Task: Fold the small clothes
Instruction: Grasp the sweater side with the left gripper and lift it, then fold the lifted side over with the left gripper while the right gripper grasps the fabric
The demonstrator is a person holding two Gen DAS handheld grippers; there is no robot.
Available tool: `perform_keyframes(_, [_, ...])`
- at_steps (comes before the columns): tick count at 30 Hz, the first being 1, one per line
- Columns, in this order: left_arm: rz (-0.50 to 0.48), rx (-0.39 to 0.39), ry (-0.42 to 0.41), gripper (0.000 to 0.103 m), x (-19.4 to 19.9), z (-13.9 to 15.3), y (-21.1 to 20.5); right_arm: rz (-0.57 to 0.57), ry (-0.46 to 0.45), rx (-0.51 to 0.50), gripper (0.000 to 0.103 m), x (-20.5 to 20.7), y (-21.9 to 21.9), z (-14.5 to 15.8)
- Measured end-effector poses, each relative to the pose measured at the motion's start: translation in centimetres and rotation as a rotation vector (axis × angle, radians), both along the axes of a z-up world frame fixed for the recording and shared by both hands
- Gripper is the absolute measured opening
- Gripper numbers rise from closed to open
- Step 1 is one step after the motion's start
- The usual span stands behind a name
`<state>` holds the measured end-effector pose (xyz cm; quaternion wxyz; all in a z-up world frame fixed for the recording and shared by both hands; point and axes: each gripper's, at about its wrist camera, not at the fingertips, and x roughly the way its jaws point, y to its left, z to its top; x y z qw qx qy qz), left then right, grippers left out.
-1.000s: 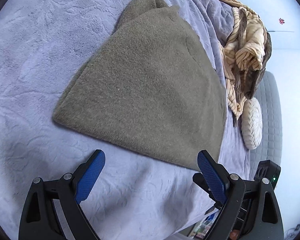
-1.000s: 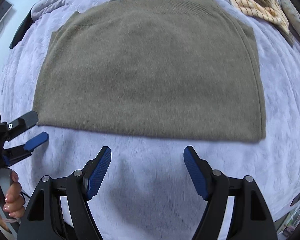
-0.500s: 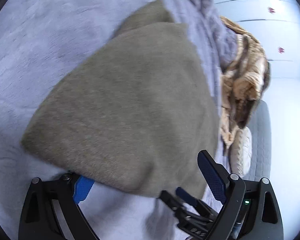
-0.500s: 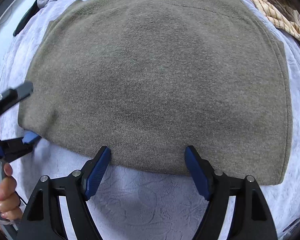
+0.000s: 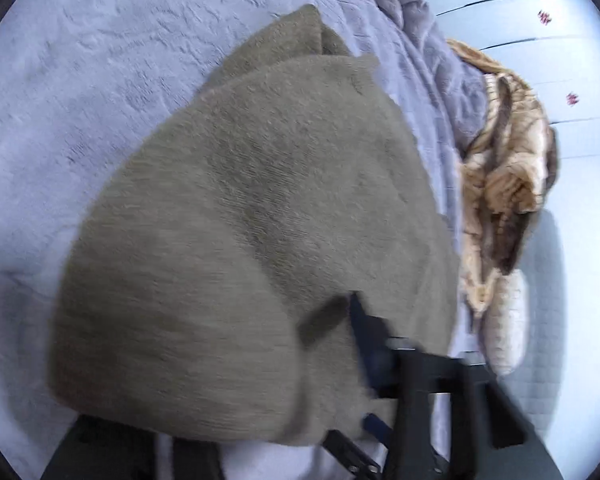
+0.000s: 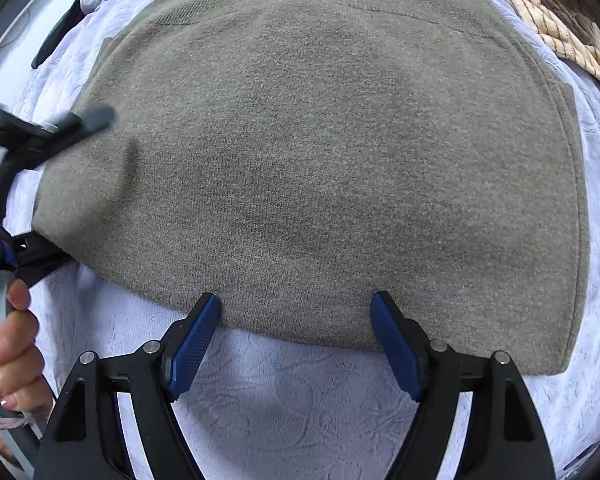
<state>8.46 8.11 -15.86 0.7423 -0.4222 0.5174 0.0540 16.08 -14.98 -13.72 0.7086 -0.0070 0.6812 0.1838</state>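
An olive-grey knitted garment (image 6: 332, 152) lies flat on a lilac bedspread (image 6: 292, 412); it also fills the left wrist view (image 5: 240, 260). My right gripper (image 6: 296, 316) is open, its blue pads straddling the garment's near hem. My left gripper (image 6: 48, 184) is at the garment's left corner, one finger above the cloth and one below. In the left wrist view the cloth covers the left finger and the picture is blurred; the right finger (image 5: 364, 340) lies on the cloth.
A tan striped garment (image 5: 500, 184) is heaped at the bed's far right, also showing in the right wrist view (image 6: 560, 32). A white cushion (image 5: 504, 320) lies beside it. A hand (image 6: 12, 340) holds the left gripper's handle.
Both grippers moved forward to the garment's near edge. The left gripper slid onto the left corner and its jaws have narrowed around the cloth. The right gripper stayed open.
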Motion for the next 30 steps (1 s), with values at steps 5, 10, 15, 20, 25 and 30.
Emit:
perform_keyframes(5, [-0.156,0.342,-0.03,0.018,0.5,3.1,-3.1,0.018,0.027,0.023,0.081,0.5,-0.1,0.1])
perform_keyframes(10, [-0.321,0.549,-0.105,0.018,1.0,5.3,-6.1,-0.024,0.063,0.085,0.082,2.4,-2.1,2.0])
perform_keyframes(15, [-0.471,0.716,-0.171,0.018,0.7,6.4,-8.6,-0.024,0.078,0.189,0.082,7.6,-2.9,5.5])
perform_keyframes(20, [-0.613,0.851,-0.248,0.018,0.2,7.0,-11.6,0.11,0.116,0.259,0.086,12.9,1.6,8.5])
perform_keyframes(25, [-0.689,0.91,-0.272,0.018,0.2,6.8,-13.1,0.295,0.254,0.269,0.088,16.6,9.6,9.7])
perform_keyframes(30, [-0.725,0.947,-0.273,0.018,0.1,6.8,-13.6,0.45,0.32,0.182,0.103,16.3,16.5,9.0])
